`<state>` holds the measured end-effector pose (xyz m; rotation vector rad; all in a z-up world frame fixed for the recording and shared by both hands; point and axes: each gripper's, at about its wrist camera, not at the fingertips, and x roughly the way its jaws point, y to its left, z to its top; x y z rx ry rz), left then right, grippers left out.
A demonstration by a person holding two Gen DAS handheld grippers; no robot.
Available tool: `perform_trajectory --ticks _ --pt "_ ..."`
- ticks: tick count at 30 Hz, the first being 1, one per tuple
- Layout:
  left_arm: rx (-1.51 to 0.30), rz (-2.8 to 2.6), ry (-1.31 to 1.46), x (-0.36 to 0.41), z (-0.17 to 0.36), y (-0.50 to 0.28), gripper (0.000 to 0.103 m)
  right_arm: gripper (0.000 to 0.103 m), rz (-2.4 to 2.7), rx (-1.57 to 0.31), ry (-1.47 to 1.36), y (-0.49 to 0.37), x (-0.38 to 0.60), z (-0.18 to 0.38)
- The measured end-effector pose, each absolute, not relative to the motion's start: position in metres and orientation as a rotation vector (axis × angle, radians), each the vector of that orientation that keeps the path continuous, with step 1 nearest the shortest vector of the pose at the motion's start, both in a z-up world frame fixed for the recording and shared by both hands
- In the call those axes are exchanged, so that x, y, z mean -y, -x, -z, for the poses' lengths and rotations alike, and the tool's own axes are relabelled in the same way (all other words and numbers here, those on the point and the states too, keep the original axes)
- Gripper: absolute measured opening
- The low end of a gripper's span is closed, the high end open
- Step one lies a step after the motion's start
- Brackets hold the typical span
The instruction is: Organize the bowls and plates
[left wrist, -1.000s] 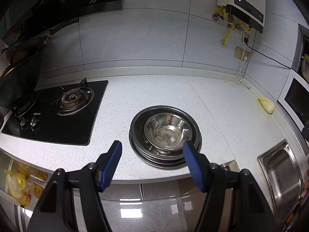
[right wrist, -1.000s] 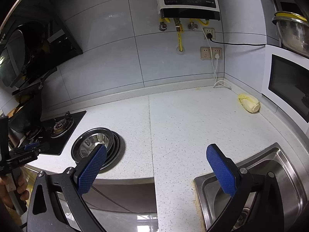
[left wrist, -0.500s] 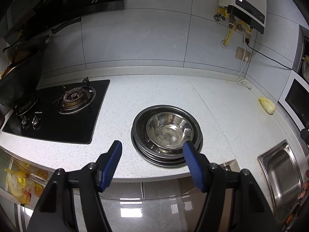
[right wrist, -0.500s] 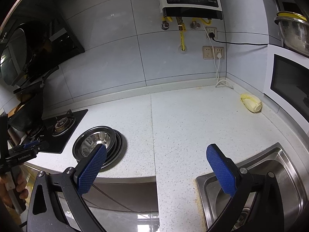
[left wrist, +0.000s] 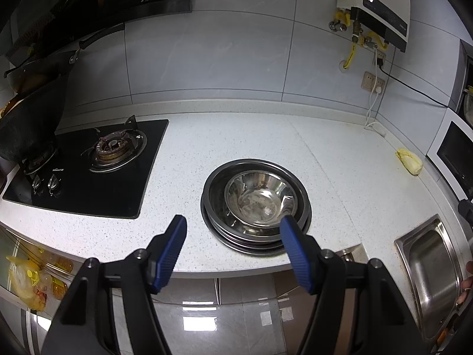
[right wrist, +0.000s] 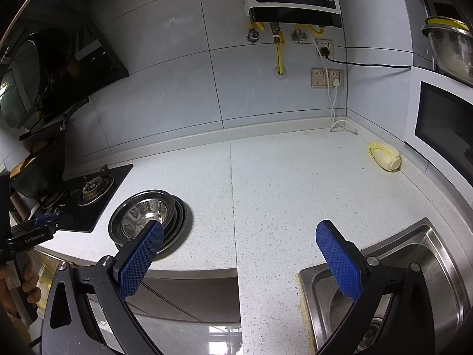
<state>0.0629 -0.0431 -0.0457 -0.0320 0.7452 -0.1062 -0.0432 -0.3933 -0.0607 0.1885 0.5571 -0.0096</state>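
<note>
A steel bowl [left wrist: 260, 198] sits nested on a stack of steel plates [left wrist: 255, 241] near the front edge of the speckled white counter [left wrist: 236, 139]. My left gripper [left wrist: 233, 222] hovers open just in front of the stack, nothing between its blue pads. In the right wrist view the same bowl [right wrist: 142, 216] and plates [right wrist: 180, 216] lie at lower left. My right gripper [right wrist: 241, 230] is open and empty, held over the counter's front edge between the stack and the sink.
A black gas hob [left wrist: 88, 165] with a dark pot [left wrist: 26, 127] is left of the stack. A steel sink [right wrist: 414, 266] is at the right. A yellowish cabbage [right wrist: 384, 155] lies by the white microwave [right wrist: 443, 124]. A hand [right wrist: 17, 278] holds the left gripper's handle.
</note>
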Motion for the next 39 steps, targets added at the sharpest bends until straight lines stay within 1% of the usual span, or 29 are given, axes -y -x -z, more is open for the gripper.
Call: perform_trajectory --ticks 39 --pt "-0.75 0.087 0.048 0.0374 0.0454 -0.0589 0.064 0.102 0.004 -0.576 -0.179 0.0389 0.3908 0.0646"
